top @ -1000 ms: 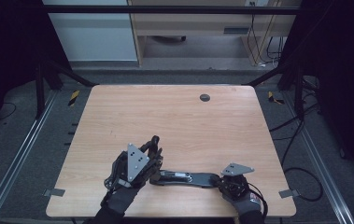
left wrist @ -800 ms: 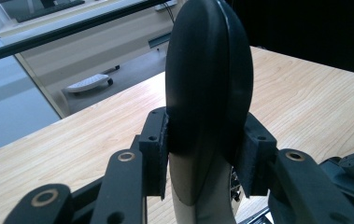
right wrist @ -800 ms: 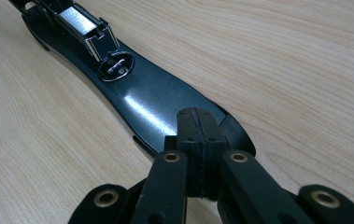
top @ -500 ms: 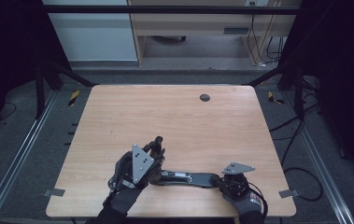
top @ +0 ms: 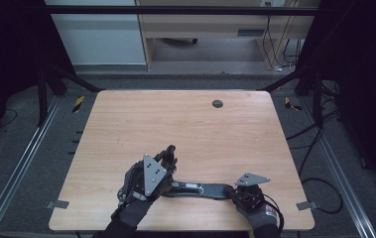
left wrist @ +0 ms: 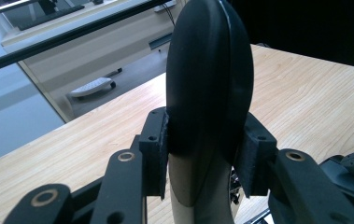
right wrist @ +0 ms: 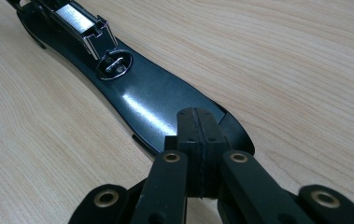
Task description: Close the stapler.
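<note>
Stapler swung open near the front edge of table — base flat on the wood, long axis across the table from one hand to the other, cover lifted off it and stood nearly upright at the left end.

Left gripper clamped on that cover, pads pressing its two flanks, rounded tip rising well above them in the left gripper view. Right gripper closed pad to pad with nothing between, tips set down on the rounded right end of the base, seemingly pinning it to the table.

Relation that matters for the coming move: hinge and staple channel at the far end of the base from the right gripper, just beside the left — so left hand far nearer the working end, right hand best kept as the anchor. Any swing of the cover likely to run in the plane of the long axis, down toward the right gripper or further back, away from it.

Against the earlier frames: hardly a change — both hands in the same spots, base on the same line, cover at much the same tilt, both grips as tight as before.
</note>
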`<state>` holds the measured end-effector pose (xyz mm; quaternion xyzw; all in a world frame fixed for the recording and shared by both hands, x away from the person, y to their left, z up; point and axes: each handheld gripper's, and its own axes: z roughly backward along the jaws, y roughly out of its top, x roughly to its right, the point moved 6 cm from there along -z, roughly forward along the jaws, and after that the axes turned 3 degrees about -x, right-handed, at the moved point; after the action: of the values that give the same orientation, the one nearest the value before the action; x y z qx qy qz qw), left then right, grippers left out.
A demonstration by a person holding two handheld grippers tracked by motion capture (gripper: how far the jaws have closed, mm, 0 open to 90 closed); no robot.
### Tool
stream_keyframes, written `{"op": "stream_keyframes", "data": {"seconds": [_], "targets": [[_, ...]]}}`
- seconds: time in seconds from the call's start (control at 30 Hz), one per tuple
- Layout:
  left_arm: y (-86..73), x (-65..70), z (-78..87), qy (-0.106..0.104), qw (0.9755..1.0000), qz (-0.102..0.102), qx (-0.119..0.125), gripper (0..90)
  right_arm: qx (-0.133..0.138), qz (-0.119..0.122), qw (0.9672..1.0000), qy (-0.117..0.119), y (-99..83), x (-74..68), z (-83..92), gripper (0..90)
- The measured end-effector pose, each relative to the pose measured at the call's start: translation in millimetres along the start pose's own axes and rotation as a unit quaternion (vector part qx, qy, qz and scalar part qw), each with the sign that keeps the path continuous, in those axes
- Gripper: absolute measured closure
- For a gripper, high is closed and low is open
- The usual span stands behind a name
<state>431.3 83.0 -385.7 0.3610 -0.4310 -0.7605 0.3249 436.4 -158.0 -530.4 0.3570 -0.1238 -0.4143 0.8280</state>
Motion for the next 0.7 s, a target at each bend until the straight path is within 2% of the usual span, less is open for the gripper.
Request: {"op": "stream_keyframes", "data": {"seconds": [0.03, 0.33, 0.5, 0.7], "targets": [[0.1, 0.5, -0.3, 0.000, 1.0000, 0.001, 0.001, 59.9, 0.001, 0.005, 1.0000, -0.001, 0.2, 0.4, -0.1, 90.0], [0.9, 3.9, -1.7, 0.002, 1.0000, -0.006, 0.002, 59.8, 0.000, 0.004, 1.0000, -0.002, 0.4, 0.4, -0.2, 90.0], [1.2, 5.5, -2.2, 0.005, 0.9999, -0.010, 0.004, 59.9, -0.002, -0.008, 1.0000, 0.003, 0.4, 0.2, 0.1, 90.0], [1.5, 7.7, -2.9, 0.006, 0.9999, -0.014, 0.005, 59.9, -0.002, -0.008, 1.0000, 0.003, 0.4, 0.2, 0.0, 90.0]]}}
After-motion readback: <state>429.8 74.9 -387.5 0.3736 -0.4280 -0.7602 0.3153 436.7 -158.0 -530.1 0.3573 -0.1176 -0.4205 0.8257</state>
